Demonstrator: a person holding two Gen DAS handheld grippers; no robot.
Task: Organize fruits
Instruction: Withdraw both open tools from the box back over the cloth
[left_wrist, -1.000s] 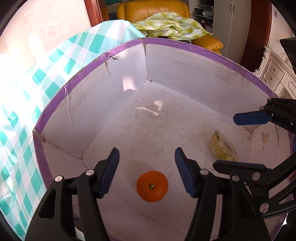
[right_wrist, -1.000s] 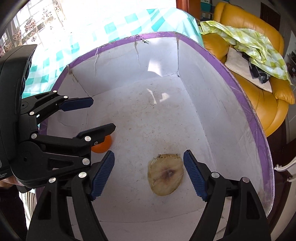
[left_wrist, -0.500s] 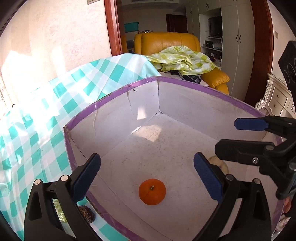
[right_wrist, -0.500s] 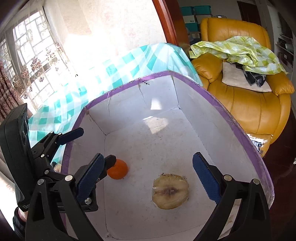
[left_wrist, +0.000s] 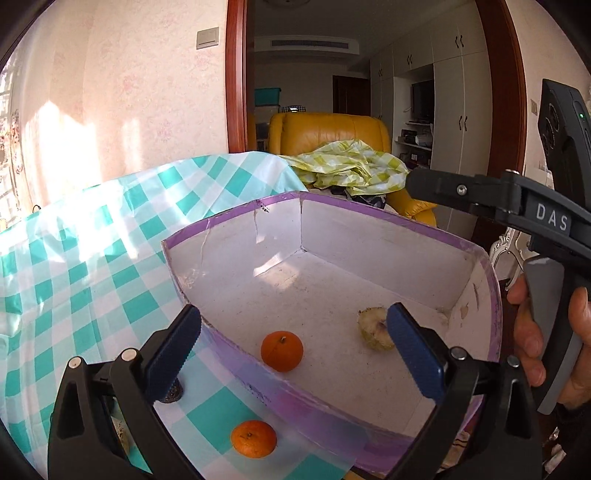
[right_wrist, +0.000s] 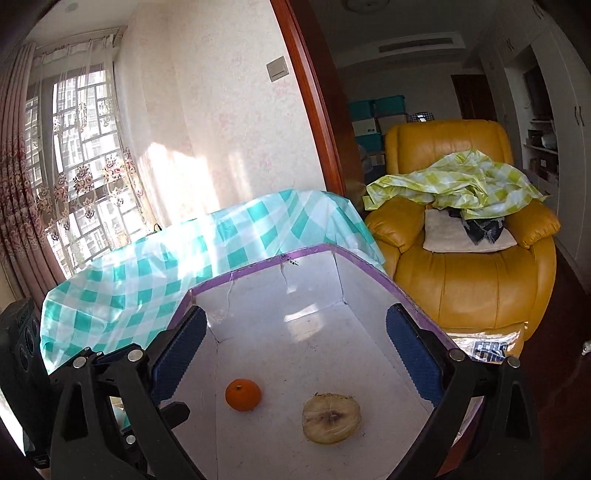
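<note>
A white box with a purple rim (left_wrist: 369, 210) (right_wrist: 258, 267) stands on the checked tablecloth. An orange (left_wrist: 282, 350) (right_wrist: 243, 394) and a cut yellowish fruit half (left_wrist: 373, 328) (right_wrist: 331, 417) lie on its floor. A second orange (left_wrist: 253, 438) lies on the cloth just outside the box's near wall. My left gripper (left_wrist: 293, 347) is open and empty above the box's near edge. My right gripper (right_wrist: 295, 354) is open and empty above the box.
The teal checked tablecloth (left_wrist: 92, 258) spreads to the left. A small dark object (left_wrist: 170, 395) sits on the cloth behind my left finger. A yellow armchair (right_wrist: 461, 258) with a green checked cloth stands beyond the table.
Both grippers have risen and drawn back out of the box, jaws opening wider. The second orange on the cloth has come into the left wrist view.
</note>
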